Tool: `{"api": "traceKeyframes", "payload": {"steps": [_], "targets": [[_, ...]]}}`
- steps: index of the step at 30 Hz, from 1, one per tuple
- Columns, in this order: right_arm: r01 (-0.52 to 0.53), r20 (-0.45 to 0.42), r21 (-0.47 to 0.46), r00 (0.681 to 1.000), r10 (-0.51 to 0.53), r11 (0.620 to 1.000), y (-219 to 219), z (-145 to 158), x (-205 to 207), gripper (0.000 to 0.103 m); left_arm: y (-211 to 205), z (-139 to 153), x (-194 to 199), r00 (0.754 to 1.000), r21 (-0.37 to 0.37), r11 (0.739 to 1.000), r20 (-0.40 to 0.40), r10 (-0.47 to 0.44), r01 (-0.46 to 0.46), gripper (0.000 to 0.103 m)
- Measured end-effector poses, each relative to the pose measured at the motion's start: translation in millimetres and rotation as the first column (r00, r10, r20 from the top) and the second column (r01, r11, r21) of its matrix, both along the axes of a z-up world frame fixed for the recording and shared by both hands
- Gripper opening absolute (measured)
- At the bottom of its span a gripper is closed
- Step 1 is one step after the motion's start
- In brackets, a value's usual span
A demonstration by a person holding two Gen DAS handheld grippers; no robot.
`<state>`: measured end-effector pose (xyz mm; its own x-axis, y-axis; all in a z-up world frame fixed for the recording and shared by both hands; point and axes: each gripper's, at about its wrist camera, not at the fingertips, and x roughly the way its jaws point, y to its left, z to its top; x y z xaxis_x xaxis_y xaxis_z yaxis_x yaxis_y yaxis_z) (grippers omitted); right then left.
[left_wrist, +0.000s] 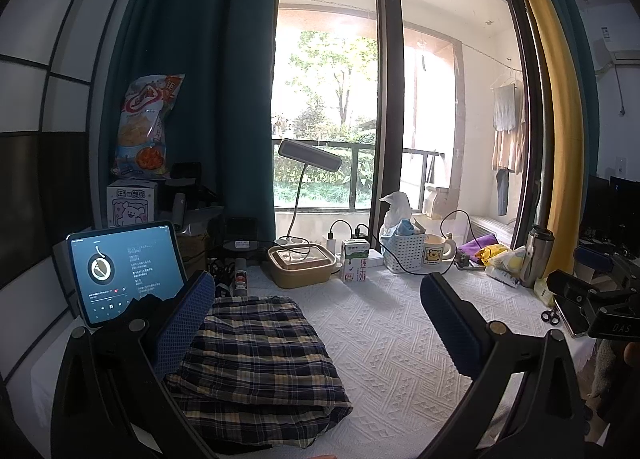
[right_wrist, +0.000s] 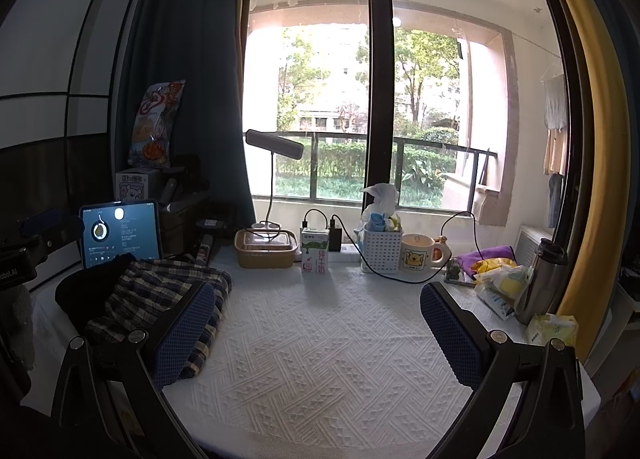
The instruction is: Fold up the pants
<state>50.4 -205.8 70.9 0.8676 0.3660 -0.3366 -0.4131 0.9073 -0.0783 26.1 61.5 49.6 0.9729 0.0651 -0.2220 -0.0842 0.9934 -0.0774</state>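
Observation:
The plaid pants (left_wrist: 256,355) lie folded into a thick bundle on the white textured table cover (left_wrist: 392,343), at the left of the table. My left gripper (left_wrist: 316,315) hovers over them, wide open, its left finger (left_wrist: 184,323) above the bundle's left edge, nothing held. In the right wrist view the same pants (right_wrist: 160,299) lie at the left, partly behind my left finger (right_wrist: 184,331). My right gripper (right_wrist: 316,323) is open over bare cover (right_wrist: 328,359), to the right of the pants. The other gripper's body shows at the far left (right_wrist: 24,255).
Along the window side stand a tablet (left_wrist: 124,267), a lidded beige container (left_wrist: 300,265), a milk carton (left_wrist: 355,259), a white basket (left_wrist: 402,251), a mug (left_wrist: 436,253), a steel flask (right_wrist: 538,279) and packets (right_wrist: 500,283). A desk lamp (left_wrist: 308,155) rises behind. A cable (right_wrist: 384,271) trails on the cover.

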Motion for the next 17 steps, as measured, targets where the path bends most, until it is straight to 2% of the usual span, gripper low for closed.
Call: {"api": "traceKeyframes", "payload": {"steps": [14,17], "targets": [[-0.002,-0.004,-0.003,1.0,0.002,1.0,-1.0,-2.5,-0.3,0.103,0.4,1.5,3.3,1.0,0.001,1.0,0.0,-0.014,0.014,0.102],[-0.001,-0.004,-0.003,1.0,0.001,1.0,-0.7,-2.6,-0.3,0.103,3.8,3.3,1.1,0.999,-0.024,0.999,0.019,-0.045,0.046,0.102]]}}
